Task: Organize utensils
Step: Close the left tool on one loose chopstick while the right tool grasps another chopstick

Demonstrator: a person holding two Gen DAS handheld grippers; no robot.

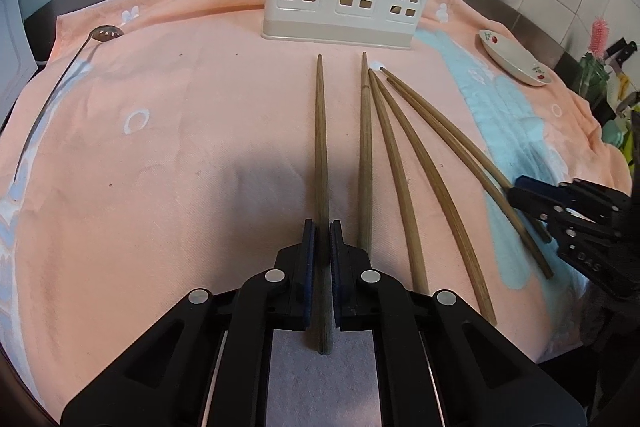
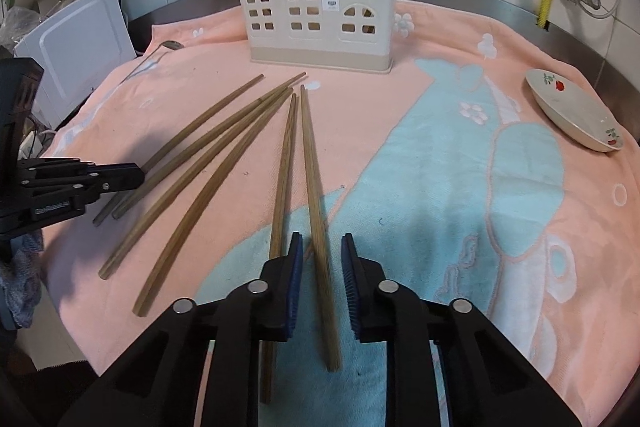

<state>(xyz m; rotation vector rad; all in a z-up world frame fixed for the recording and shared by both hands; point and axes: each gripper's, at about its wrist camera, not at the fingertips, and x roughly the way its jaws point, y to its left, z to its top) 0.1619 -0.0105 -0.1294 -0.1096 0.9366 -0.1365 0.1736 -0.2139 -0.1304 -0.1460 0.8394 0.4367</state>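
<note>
Six chopsticks [image 2: 208, 123] on towel, one holder [image 2: 320, 15], one dish [image 2: 576, 115], one spoon [image 1: 60, 83]

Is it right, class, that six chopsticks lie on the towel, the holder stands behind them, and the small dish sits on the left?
Not quite. The dish sits on the right, as the right wrist view shows. Six chopsticks do lie on the towel, before the holder.

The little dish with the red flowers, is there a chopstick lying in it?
No, the dish sits bare at the right edge of the towel, while the loose chopsticks lie apart toward the left.
</note>
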